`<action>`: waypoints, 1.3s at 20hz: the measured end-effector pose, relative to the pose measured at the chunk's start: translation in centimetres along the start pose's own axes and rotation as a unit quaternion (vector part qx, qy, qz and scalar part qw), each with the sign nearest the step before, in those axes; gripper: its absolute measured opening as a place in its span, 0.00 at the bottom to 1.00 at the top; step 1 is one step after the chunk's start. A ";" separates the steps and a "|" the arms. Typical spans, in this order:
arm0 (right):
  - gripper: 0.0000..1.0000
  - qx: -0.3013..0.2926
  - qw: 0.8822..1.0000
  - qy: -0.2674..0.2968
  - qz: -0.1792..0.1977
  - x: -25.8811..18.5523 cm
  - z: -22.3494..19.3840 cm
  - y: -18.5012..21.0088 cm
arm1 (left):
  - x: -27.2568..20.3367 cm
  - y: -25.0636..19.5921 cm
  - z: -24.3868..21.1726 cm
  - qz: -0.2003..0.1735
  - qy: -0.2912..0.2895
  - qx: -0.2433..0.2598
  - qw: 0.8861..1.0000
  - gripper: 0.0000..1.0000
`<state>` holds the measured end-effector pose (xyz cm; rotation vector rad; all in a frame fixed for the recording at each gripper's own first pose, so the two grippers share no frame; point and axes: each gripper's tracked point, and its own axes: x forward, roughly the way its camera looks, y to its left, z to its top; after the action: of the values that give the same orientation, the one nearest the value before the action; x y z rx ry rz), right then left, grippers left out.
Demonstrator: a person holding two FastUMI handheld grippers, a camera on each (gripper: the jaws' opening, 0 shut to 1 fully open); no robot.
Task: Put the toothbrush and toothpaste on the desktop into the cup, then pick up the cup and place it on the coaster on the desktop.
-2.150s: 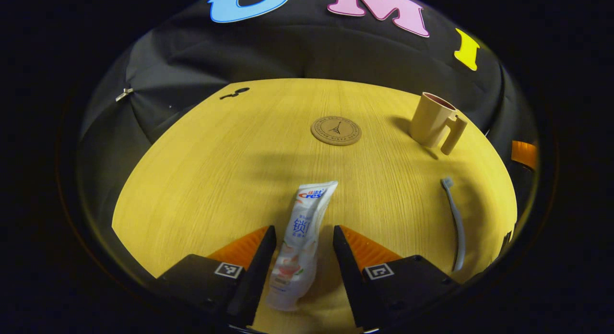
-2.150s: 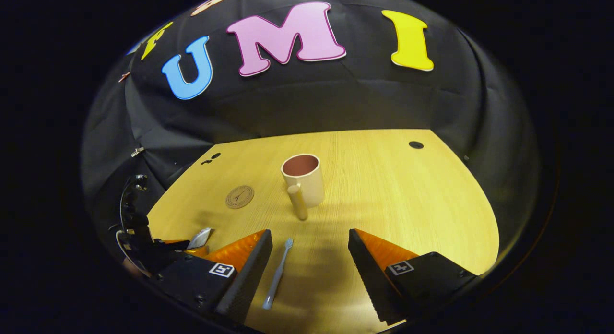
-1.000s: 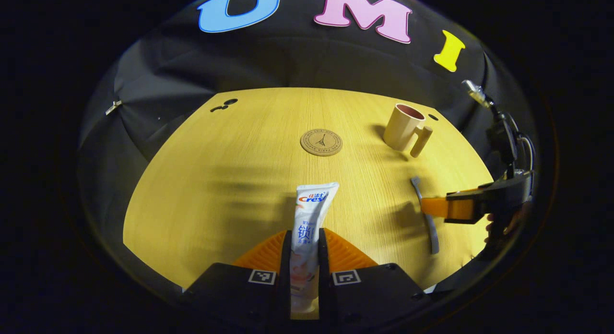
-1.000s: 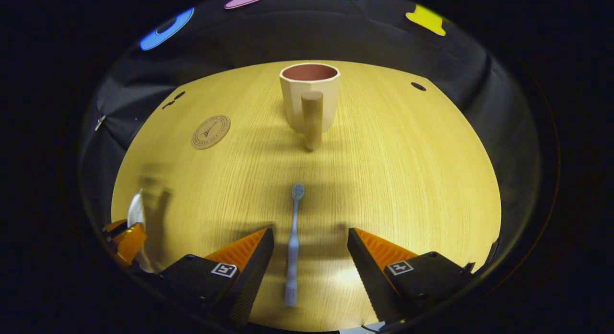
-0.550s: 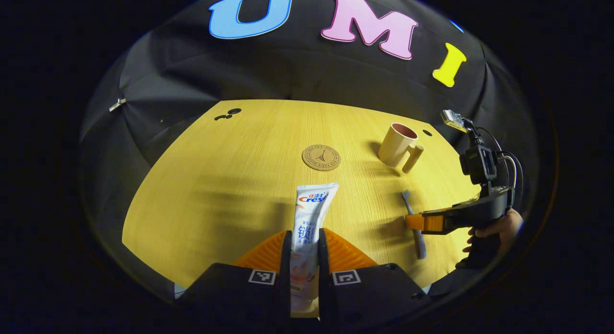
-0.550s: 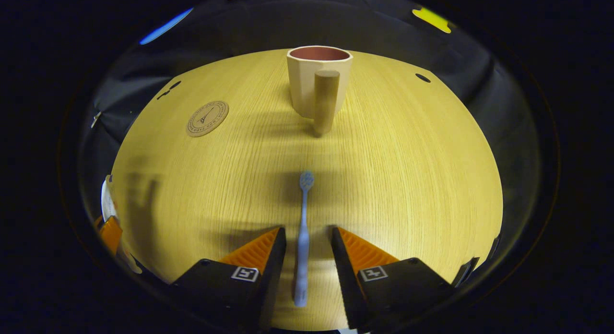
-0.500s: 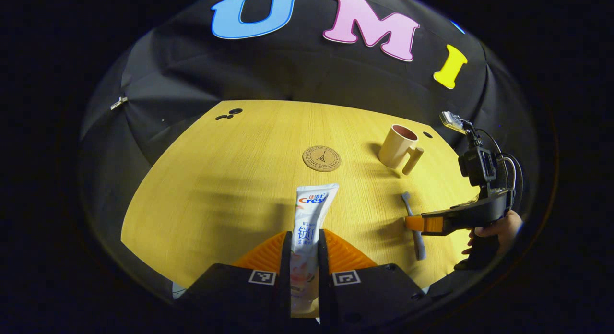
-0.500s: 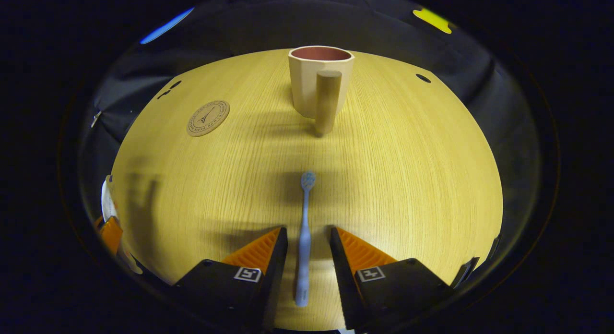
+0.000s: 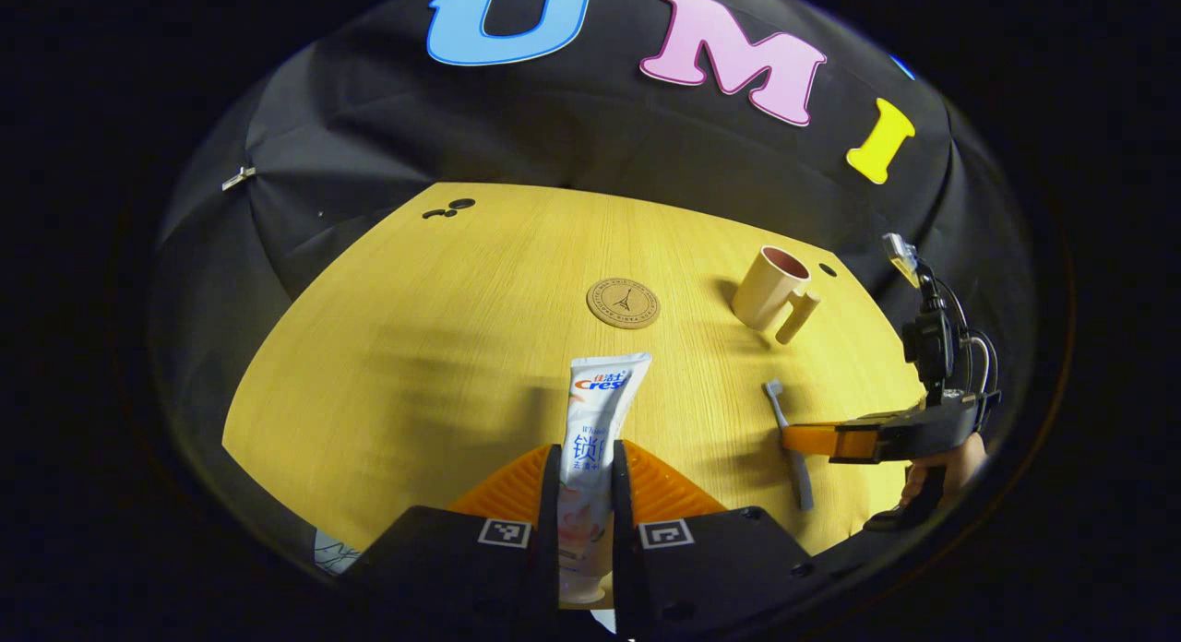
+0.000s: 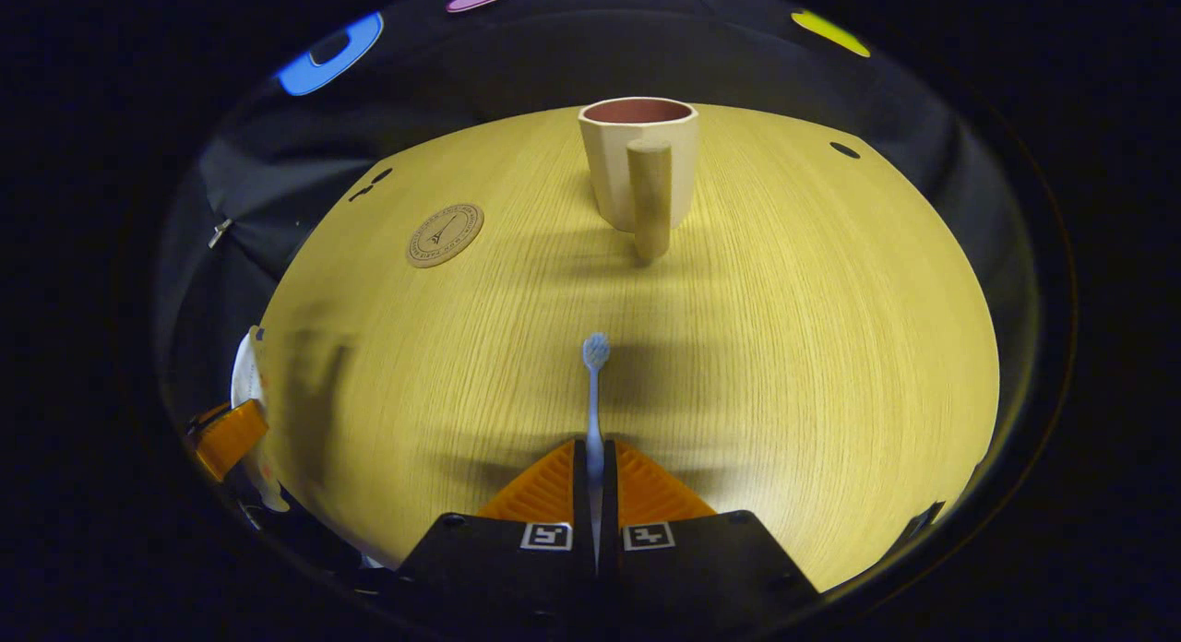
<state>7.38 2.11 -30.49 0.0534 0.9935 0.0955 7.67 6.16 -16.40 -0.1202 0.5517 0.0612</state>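
Left tongs (image 9: pixel 586 494) clamp the toothpaste tube (image 9: pixel 595 421), right tongs (image 10: pixel 595 494) pinch the toothbrush (image 10: pixel 593 393), both low over the table (image 10: pixel 784 347). Cup (image 10: pixel 638 158) ahead: the thin handle could twist in the grip and miss the rim.

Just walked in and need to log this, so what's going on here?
A person is working two handheld grippers over a wooden table. The left gripper is shut on the toothpaste, and the right gripper is shut on the toothbrush. The cup stands empty, apart from the coaster, so nothing is in it yet.
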 end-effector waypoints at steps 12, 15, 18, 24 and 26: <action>0.05 0.043 0.993 -0.081 0.080 -4.5 5.9 -2.5 | 2.2 -6.1 13.0 -0.055 -0.113 -0.019 0.992 0.28; 0.05 0.052 0.990 -0.098 0.086 -6.0 7.4 -4.0 | 3.6 -9.3 17.6 -0.086 -0.145 -0.034 0.985 0.28; 0.05 0.066 0.987 -0.111 0.094 -7.0 8.6 -5.7 | 5.0 -12.3 21.8 -0.112 -0.181 -0.019 0.977 0.28; 0.05 0.089 0.984 -0.120 0.094 -8.1 9.3 -8.2 | 7.6 -19.8 28.5 -0.199 -0.240 0.003 0.950 0.28; 0.05 0.092 0.983 -0.127 0.100 -8.1 9.5 -8.5 | 8.9 -22.3 29.1 -0.239 -0.253 -0.004 0.937 0.28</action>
<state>11.40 -7.22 -19.31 0.3286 0.7375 0.1769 32.32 -11.90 5.66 -0.2354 -0.0033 -0.3739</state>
